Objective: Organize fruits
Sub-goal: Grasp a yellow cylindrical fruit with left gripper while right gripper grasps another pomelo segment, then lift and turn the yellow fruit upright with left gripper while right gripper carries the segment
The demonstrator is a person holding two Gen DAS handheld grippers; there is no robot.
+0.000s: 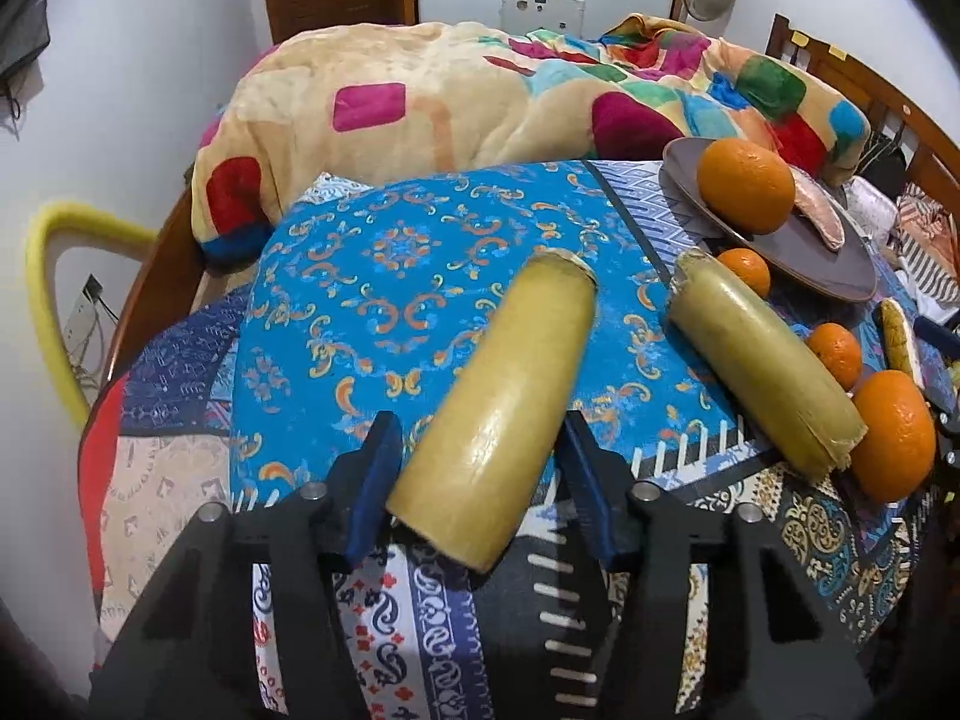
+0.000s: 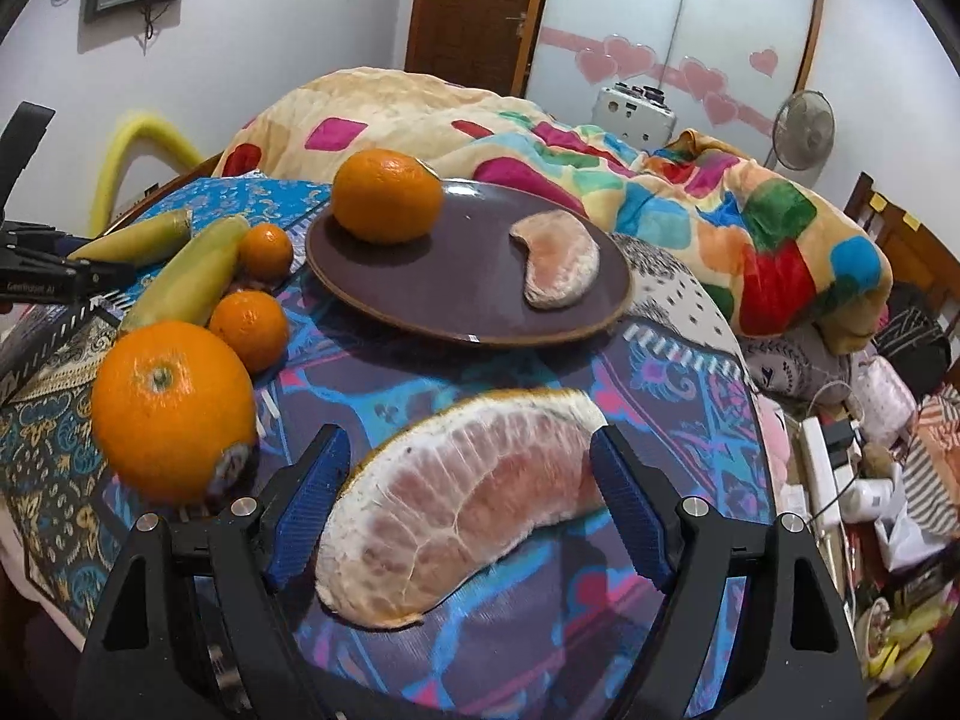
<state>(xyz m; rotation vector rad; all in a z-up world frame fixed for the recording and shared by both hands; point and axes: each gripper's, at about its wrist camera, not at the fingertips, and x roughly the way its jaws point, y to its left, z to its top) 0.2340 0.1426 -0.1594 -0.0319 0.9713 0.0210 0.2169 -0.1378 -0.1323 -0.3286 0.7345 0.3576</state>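
Bed (image 1: 384, 312), patterned patchwork cover; carries all items.
Blanket (image 1: 480, 102), multicoloured, heaped at bed's far edge.
Plate (image 2: 468, 276), dark brown, toward far right of bed; bears one orange (image 2: 387, 195) and one peeled pomelo segment (image 2: 558, 264).
Left tool (image 1: 480, 474): jaws partly closed around a yellow-green banana (image 1: 498, 396) lying on the bed; pads close beside its sides, contact cannot be told.
Right tool (image 2: 471, 498): jaws wide, straddling a large pomelo segment (image 2: 456, 492) on the near bed; pads clear of it.
Second banana (image 1: 762, 366), between first banana and plate.
Large orange (image 2: 174, 408), near second banana's end.
Two small oranges (image 2: 249, 330), beside the plate.
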